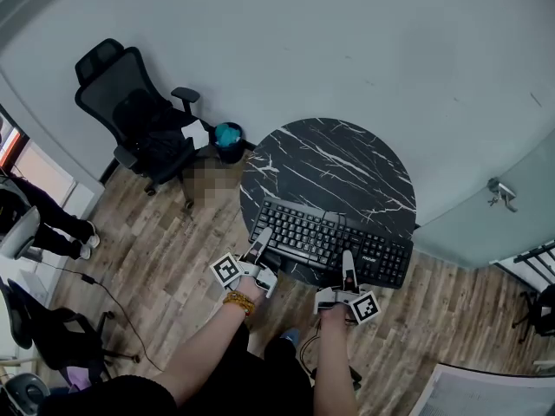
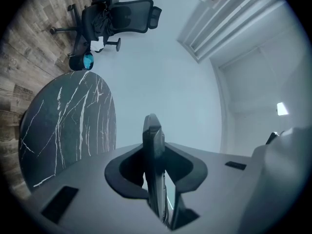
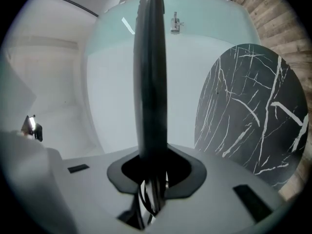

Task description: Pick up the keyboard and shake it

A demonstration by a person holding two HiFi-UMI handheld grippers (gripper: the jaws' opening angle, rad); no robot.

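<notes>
Black keyboard (image 1: pixel 334 241) is clamped along its near edge by the left gripper (image 1: pixel 262 237) and the right gripper (image 1: pixel 348 258). A floor bin (image 1: pixel 231 154) holds something teal, perhaps a bag.

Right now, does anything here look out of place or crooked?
Only the keyboard: it is held off the round table, clamped along its near edge by the left gripper and right gripper, slanting over the table's rim.
</notes>
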